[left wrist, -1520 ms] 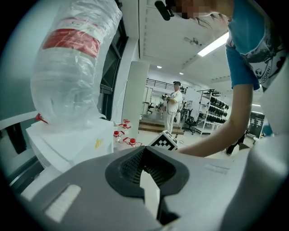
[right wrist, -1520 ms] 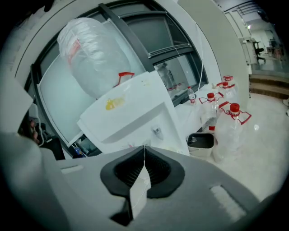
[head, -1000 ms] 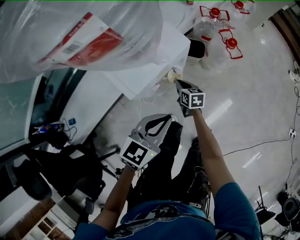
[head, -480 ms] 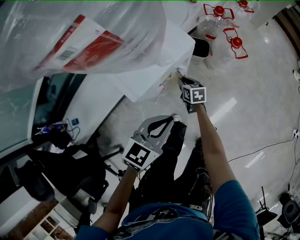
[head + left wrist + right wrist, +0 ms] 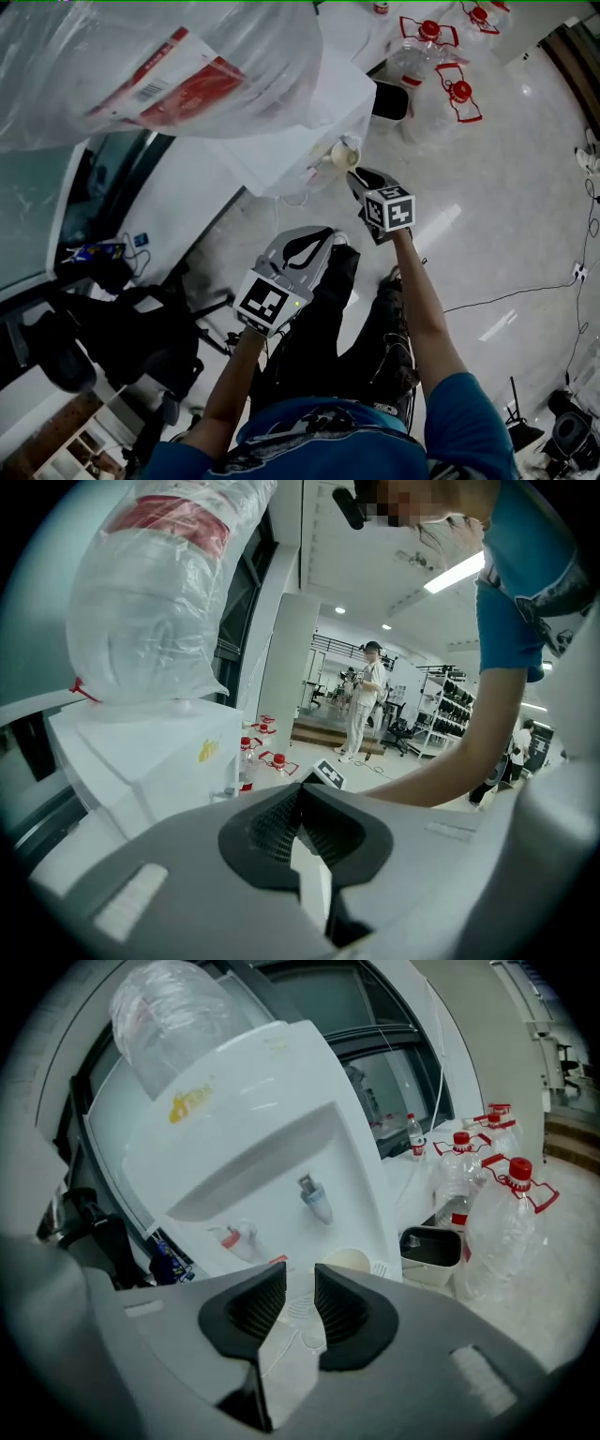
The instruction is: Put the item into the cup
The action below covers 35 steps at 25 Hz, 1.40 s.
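Observation:
A pale paper cup (image 5: 347, 1261) stands on the drip tray of a white water dispenser (image 5: 253, 1129), below its blue tap (image 5: 314, 1199). In the head view the cup (image 5: 345, 153) sits just beyond my right gripper (image 5: 354, 174). The right gripper (image 5: 300, 1274) has its jaws opening, with nothing between them and a small gap to the cup. My left gripper (image 5: 323, 239) hangs lower and nearer my body; its jaws (image 5: 300, 789) are shut and empty. I cannot see what is inside the cup.
A large bottle wrapped in clear plastic (image 5: 159, 66) tops the dispenser. Several red-capped water jugs (image 5: 441, 66) and a black bin (image 5: 433, 1246) stand on the floor to the right. A red tap (image 5: 239, 1237) is left of the blue one. A person (image 5: 361, 700) stands far off.
My right gripper has drawn back a little from the cup, which now stands free of it. The left gripper has barely moved.

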Available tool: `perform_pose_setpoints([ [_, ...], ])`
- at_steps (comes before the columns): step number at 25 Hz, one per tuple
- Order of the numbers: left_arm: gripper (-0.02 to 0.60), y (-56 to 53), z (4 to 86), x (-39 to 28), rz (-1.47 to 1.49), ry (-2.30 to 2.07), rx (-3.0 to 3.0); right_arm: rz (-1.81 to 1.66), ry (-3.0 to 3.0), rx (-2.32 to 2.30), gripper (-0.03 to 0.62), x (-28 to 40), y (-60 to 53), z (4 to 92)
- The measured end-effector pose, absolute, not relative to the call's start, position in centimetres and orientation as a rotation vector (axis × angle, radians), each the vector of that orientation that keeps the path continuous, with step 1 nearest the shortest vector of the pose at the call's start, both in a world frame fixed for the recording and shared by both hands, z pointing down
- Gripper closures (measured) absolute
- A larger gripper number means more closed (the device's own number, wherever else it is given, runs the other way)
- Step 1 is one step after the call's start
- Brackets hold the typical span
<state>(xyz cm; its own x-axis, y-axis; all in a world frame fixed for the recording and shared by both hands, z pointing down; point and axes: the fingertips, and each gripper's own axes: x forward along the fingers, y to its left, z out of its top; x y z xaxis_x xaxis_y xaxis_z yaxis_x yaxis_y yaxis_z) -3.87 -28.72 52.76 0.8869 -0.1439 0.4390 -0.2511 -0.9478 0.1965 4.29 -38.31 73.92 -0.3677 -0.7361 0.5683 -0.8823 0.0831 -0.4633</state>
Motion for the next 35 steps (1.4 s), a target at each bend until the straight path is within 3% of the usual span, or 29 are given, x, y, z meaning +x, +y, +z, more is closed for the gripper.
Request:
perform_pose_setpoints([
  [19, 0.583, -21.9, 45.4, 0.2, 0.548, -0.528, 2.868, 0.884, -2.563, 1.538, 0.508, 6.5, -22.7, 51.0],
  [35, 0.583, -9.0, 41.7, 3.0, 0.424, -0.799, 2.833, 0.723, -2.743, 1.385, 0.525, 8.6, -8.8, 42.7],
])
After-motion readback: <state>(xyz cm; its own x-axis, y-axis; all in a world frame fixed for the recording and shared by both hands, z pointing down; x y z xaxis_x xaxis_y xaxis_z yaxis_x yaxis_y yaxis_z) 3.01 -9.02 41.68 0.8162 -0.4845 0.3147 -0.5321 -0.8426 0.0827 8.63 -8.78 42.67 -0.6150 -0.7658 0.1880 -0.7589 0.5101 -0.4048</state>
